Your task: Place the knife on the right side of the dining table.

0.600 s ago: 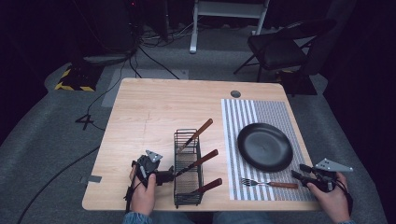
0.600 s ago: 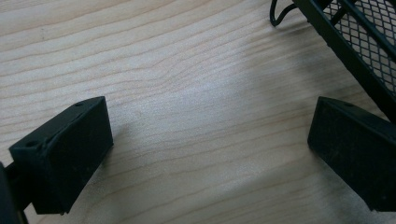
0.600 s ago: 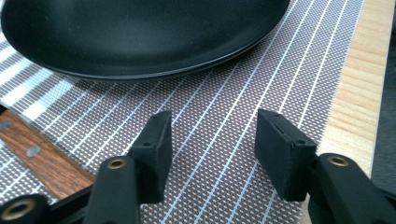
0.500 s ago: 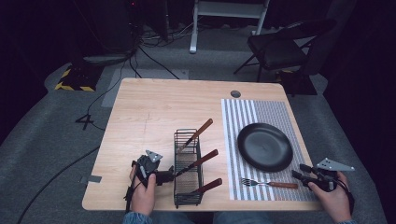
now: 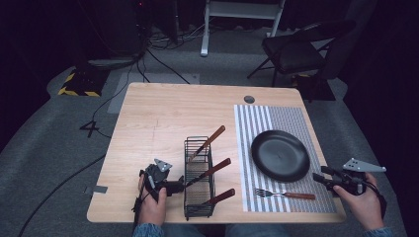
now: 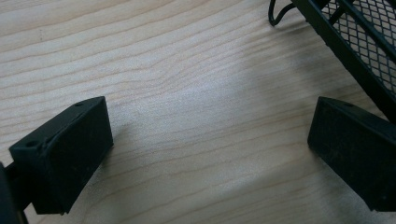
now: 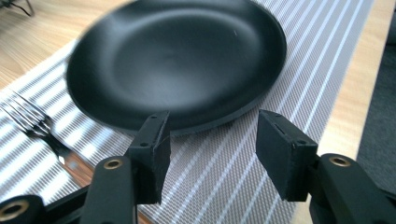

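Work in hand: laying a place setting, by the look of it; cutlery goes from the rack (image 5: 199, 177) to the mat (image 5: 281, 118).
Done: the plate (image 5: 280, 155) sits on the mat, and one fork (image 5: 285, 194) lies on the mat just in front of the plate, tines toward the rack, brown handle toward the right edge of the table (image 5: 163, 113).
Left: three brown-handled pieces stand or lean in the rack, handles (image 5: 213, 140) sticking out toward the mat. Which are knives or spoons I cannot tell, since their working ends are hidden in the mesh.
Left gripper (image 5: 173, 186): rests low on the table just beside the rack's left side. In the left gripper view its jaws stand wide apart over bare wood, nothing between them, with the rack's corner (image 6: 355, 51) at the upper right.
Right gripper (image 5: 321, 178): off the table's right edge, near the fork's handle end and pointing back toward the plate. In the right gripper view the jaws are well apart and empty, the plate (image 7: 177, 60) ahead of them and the fork (image 7: 42, 135) at the left.
Progress: early, I judge; one piece of four is placed and neither gripper has hold of the next.
Next need: a gripper must reach a handle in the rack.
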`<state>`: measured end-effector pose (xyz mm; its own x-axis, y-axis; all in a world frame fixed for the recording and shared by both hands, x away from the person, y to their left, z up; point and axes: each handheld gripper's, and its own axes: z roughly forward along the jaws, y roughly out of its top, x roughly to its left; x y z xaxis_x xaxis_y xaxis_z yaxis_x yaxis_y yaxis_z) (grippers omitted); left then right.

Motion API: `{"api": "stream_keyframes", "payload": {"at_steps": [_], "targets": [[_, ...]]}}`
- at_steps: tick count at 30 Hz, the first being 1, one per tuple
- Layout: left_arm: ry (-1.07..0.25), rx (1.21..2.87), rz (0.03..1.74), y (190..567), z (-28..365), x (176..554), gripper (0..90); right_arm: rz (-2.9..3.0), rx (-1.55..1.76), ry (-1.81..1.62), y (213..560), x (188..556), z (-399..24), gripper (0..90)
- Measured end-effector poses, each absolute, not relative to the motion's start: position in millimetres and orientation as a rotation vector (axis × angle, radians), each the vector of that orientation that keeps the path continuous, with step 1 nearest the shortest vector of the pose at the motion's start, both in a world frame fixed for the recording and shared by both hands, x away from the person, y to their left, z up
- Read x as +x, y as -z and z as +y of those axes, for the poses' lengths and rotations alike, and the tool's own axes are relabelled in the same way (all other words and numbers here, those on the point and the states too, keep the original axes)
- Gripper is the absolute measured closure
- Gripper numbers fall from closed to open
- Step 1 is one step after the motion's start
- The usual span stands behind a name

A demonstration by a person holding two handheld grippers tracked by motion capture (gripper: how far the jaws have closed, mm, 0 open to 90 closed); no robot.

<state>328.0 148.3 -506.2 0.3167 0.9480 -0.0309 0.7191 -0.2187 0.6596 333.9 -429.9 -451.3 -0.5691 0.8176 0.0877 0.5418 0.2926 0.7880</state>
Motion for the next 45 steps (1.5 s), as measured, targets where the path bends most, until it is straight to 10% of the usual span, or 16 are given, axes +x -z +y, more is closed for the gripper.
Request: {"api": "stream_keyframes", "payload": {"at_steps": [45], "targets": [[-0.516, 2.018, 1.453, 506, 148, 329, 0.1, 2.441, 0.921, -1.307, 313, 425, -287, 54.7]]}}
